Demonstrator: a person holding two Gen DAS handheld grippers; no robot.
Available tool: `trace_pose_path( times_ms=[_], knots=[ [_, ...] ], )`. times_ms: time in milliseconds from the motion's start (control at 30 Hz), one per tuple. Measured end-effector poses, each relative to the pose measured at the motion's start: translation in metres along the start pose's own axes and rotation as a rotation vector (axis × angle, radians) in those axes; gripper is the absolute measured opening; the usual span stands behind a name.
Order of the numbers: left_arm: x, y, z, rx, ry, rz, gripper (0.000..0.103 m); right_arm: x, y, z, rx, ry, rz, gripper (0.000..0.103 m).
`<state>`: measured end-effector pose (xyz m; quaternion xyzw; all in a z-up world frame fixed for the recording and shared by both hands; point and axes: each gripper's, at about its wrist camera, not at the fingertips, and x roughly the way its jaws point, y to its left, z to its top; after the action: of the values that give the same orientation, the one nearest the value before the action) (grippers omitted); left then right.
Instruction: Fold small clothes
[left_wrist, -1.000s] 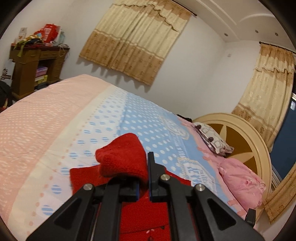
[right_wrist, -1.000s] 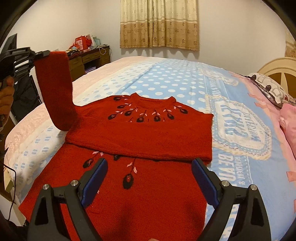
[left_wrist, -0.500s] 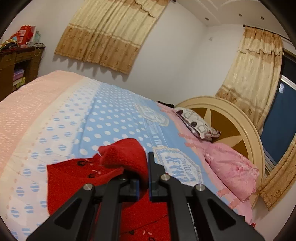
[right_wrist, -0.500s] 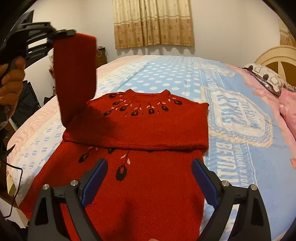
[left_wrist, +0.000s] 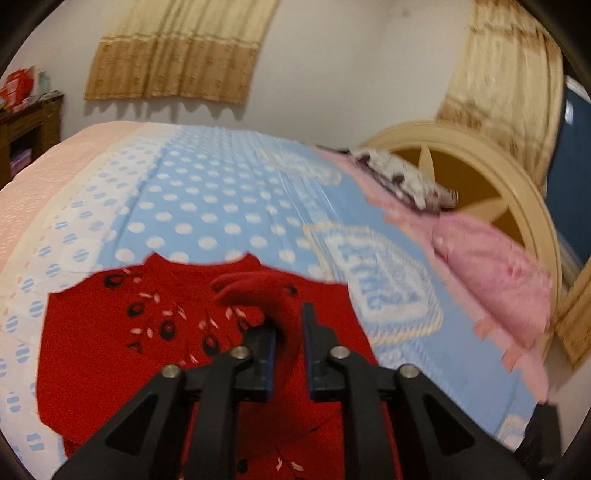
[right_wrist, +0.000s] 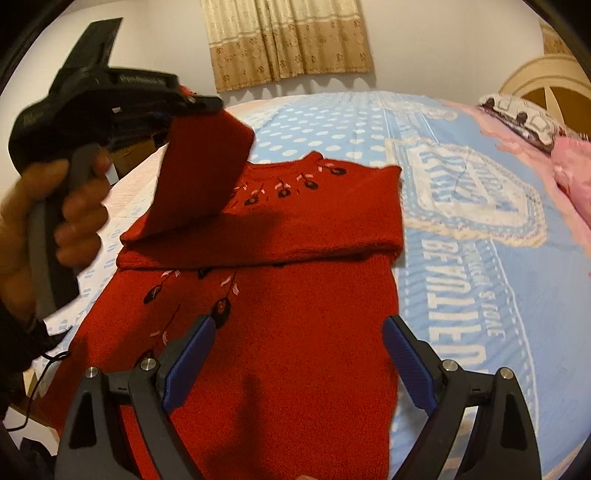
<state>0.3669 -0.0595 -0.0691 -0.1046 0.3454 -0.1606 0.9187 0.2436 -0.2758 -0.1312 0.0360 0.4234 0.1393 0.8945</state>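
Observation:
A red knit sweater (right_wrist: 295, 229) with dark flower embroidery lies flat on the bed, its right sleeve folded across the chest. The other sleeve (right_wrist: 201, 170) stands raised over the sweater's left shoulder, its cuff hanging from my left gripper (right_wrist: 207, 105). In the left wrist view the sleeve (left_wrist: 258, 291) fills the narrow gap of my left gripper (left_wrist: 289, 321), whose jaws are opening. The sweater's collar and chest (left_wrist: 110, 350) lie below it. My right gripper (right_wrist: 299, 343) hovers open over the sweater's lower body with nothing between its blue pads (right_wrist: 188, 354).
The bed wears a blue polka-dot sheet (right_wrist: 480, 258) with a pink band on the left. Pink and patterned pillows (left_wrist: 487, 266) lean against a cream headboard (left_wrist: 517, 192) at right. A hand (right_wrist: 74, 206) grips the left tool. A wooden desk (left_wrist: 26, 129) stands far left.
My left gripper has swung the sleeve rightward and down over the sweater's chest, and its jaws have parted slightly. The right gripper has sunk a little toward the sweater.

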Motion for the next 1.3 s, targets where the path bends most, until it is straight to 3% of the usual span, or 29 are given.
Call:
trace_pose_path(
  times_ms=[167, 267, 367, 467, 567, 667, 767, 900, 967, 1000, 1033, 1100, 1300],
  knots=[
    [-0.019, -0.009, -0.010, 0.087, -0.033, 0.013, 0.073, 0.001, -0.003, 0.000, 0.017, 0.011, 0.000, 0.092],
    [-0.045, -0.002, -0.019, 0.181, -0.093, 0.044, 0.084, 0.003, -0.005, 0.001, 0.020, 0.032, -0.004, 0.092],
    [-0.069, 0.028, -0.035, 0.256, -0.150, 0.177, 0.102, 0.002, -0.010, 0.005, 0.025, 0.061, -0.007, 0.092],
    [-0.084, 0.065, -0.053, 0.282, -0.158, 0.316, 0.102, 0.001, -0.016, 0.017, 0.032, 0.084, 0.005, 0.092],
    [-0.088, 0.104, -0.067, 0.224, -0.123, 0.422, 0.102, 0.004, -0.017, 0.035, 0.044, 0.082, 0.036, 0.092],
    [-0.085, 0.138, -0.077, 0.124, -0.098, 0.462, 0.102, 0.017, -0.017, 0.058, 0.080, 0.084, 0.075, 0.092],
    [-0.077, 0.162, -0.082, 0.031, -0.067, 0.455, 0.102, 0.041, -0.013, 0.080, 0.119, 0.088, 0.082, 0.092],
    [-0.073, 0.172, -0.089, -0.023, -0.061, 0.420, 0.102, 0.078, -0.006, 0.094, 0.126, 0.140, 0.058, 0.076],
    [-0.074, 0.177, -0.095, -0.041, -0.062, 0.402, 0.102, 0.100, -0.003, 0.094, 0.144, 0.193, 0.089, 0.073],
    [-0.076, 0.178, -0.096, -0.051, -0.064, 0.398, 0.102, 0.108, -0.002, 0.093, 0.152, 0.215, 0.101, 0.066],
    [-0.075, 0.181, -0.096, -0.064, -0.068, 0.389, 0.102, 0.116, 0.000, 0.091, 0.151, 0.232, 0.096, 0.042],
    [-0.078, 0.184, -0.098, -0.082, -0.072, 0.379, 0.102, 0.124, 0.007, 0.088, 0.119, 0.249, 0.080, 0.013],
    [-0.076, 0.200, -0.099, -0.161, -0.062, 0.362, 0.102, 0.096, 0.009, 0.096, 0.084, 0.143, 0.023, 0.008]
  ],
)
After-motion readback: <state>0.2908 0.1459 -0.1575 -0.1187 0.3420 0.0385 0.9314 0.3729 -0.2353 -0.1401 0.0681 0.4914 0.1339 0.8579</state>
